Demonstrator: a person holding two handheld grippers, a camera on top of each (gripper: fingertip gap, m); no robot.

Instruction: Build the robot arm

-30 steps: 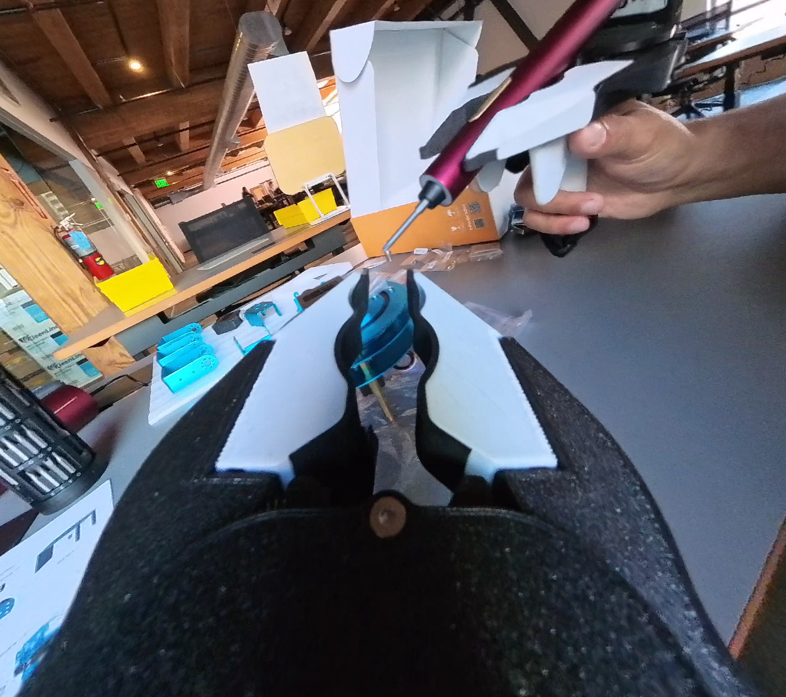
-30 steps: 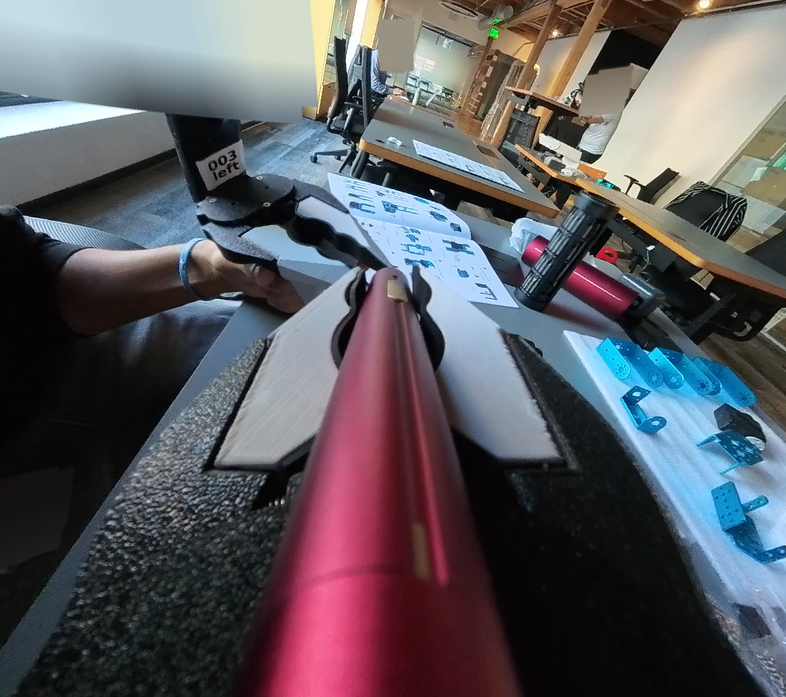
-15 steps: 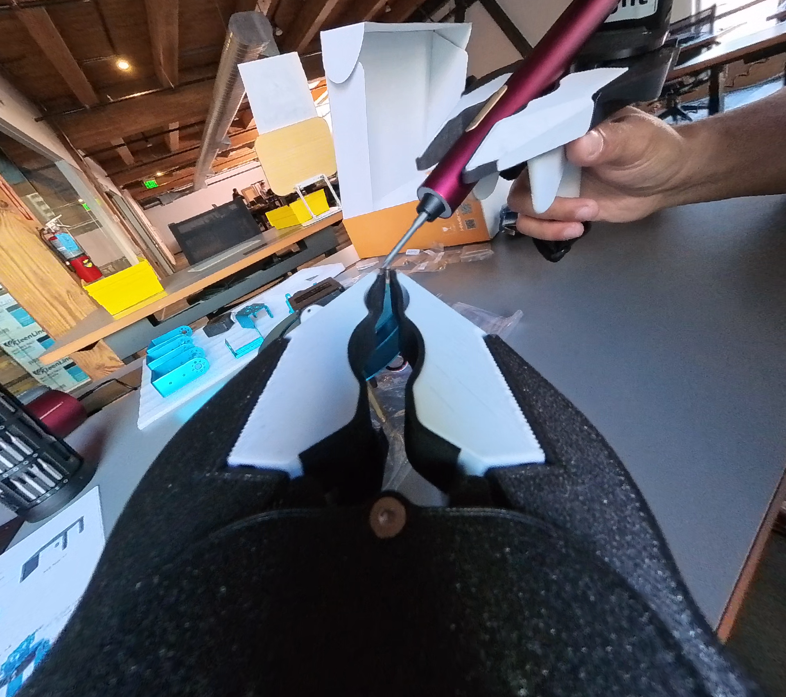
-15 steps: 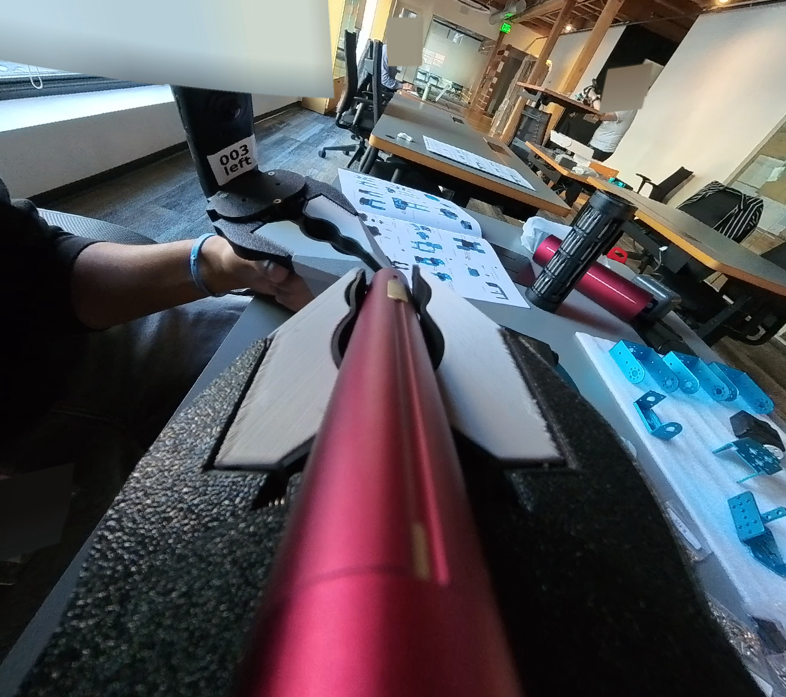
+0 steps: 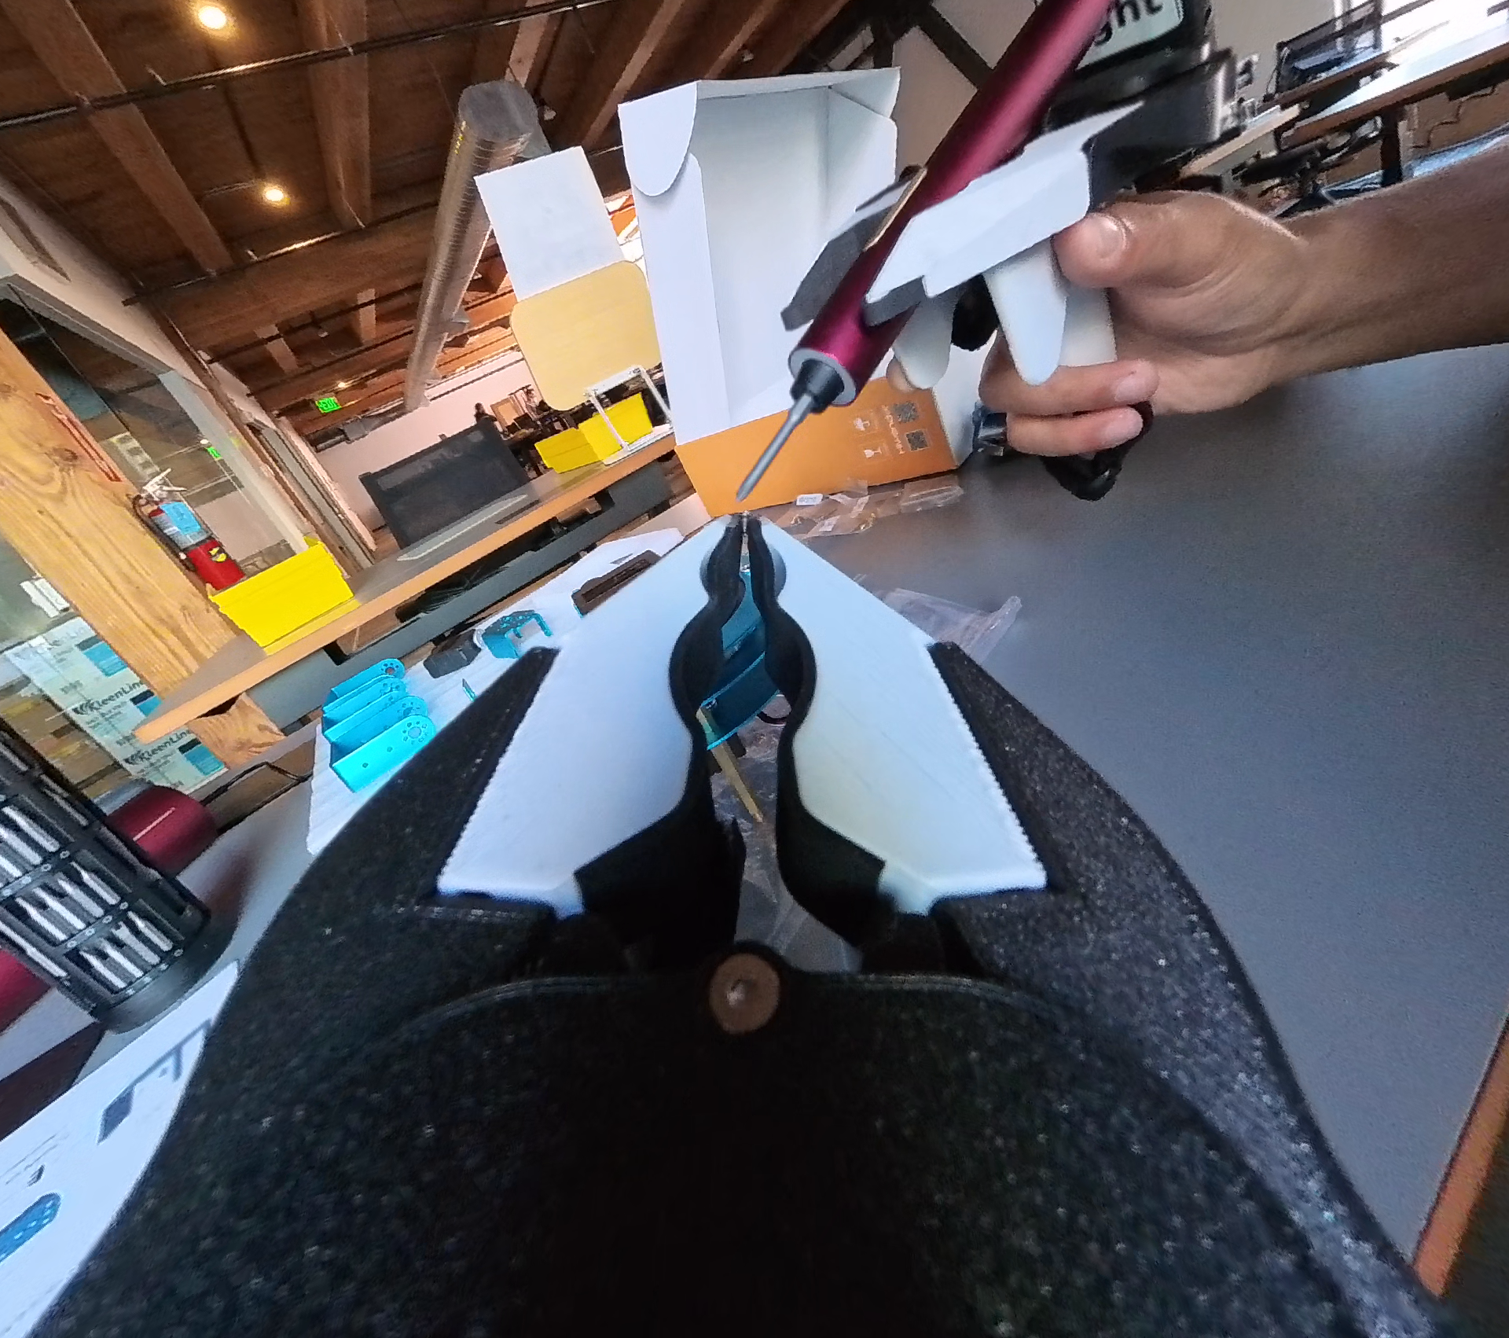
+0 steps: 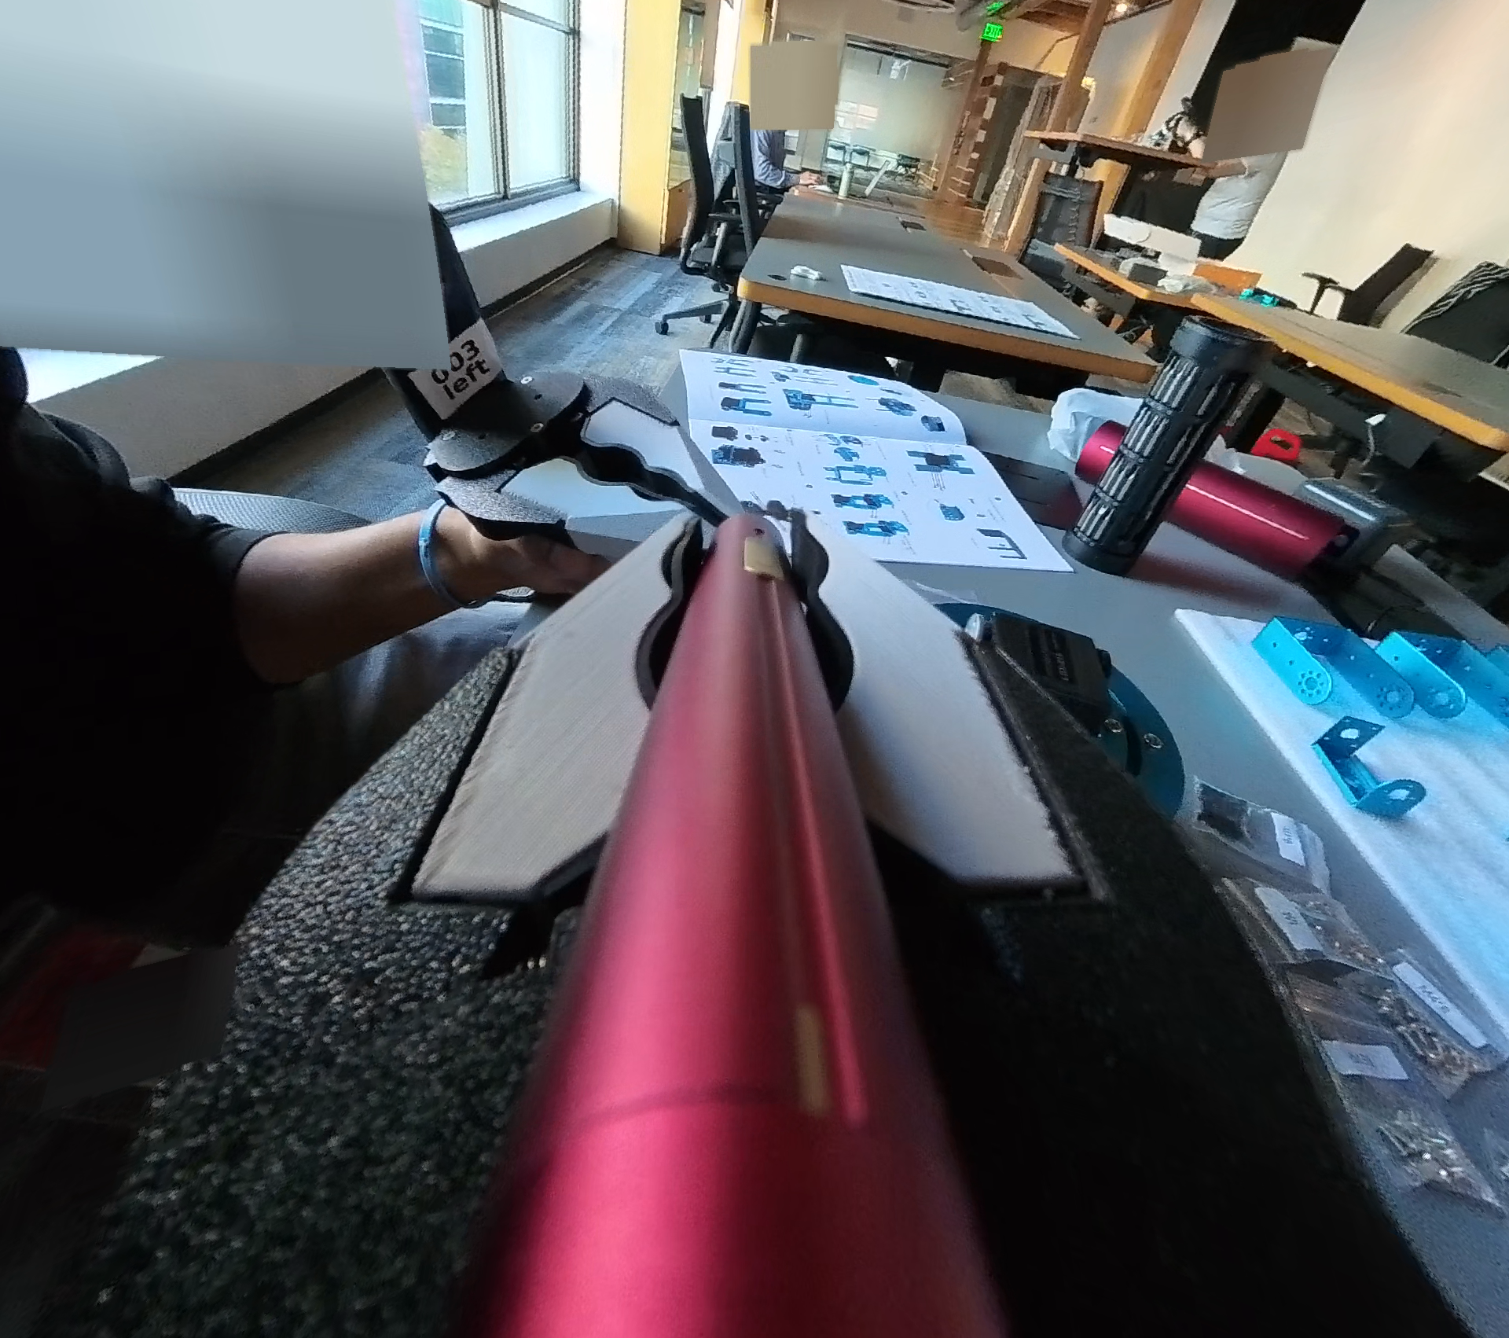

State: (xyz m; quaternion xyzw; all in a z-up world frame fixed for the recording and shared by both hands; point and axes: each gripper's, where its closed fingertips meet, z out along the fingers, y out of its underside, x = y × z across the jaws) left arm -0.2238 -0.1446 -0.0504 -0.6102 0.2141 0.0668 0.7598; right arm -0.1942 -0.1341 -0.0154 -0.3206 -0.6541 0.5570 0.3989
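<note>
My left gripper (image 5: pixel 741 535) is shut at the tips on a small metal screw (image 5: pixel 740 522). A blue round part (image 5: pixel 739 653) with a brass pin shows through the gap below the fingers. My right gripper (image 6: pixel 747 535) is shut on a red electric screwdriver (image 6: pixel 735 890). In the left wrist view the right gripper (image 5: pixel 849 294) holds the screwdriver (image 5: pixel 947 172) tilted down, its bit (image 5: pixel 772 449) just above the screw. The left gripper (image 6: pixel 710 502) shows beyond the screwdriver's front end. The blue disc (image 6: pixel 1143 735) carries a black servo on the grey table.
An open white and orange box (image 5: pixel 759 286) stands at the back. A white foam sheet (image 6: pixel 1347 727) holds several blue brackets. An open instruction booklet (image 6: pixel 857 474), a black bit holder (image 6: pixel 1159 449), a red case (image 6: pixel 1208 506) and screw bags (image 6: pixel 1347 1013) lie around. The table edge (image 5: pixel 1462 1176) is at right. Across from one pair of fingers to the other is roughly 5 cm.
My left gripper's jaws have closed from open to shut at the tips. The screwdriver bit came down to the tips, then rose a little above them.
</note>
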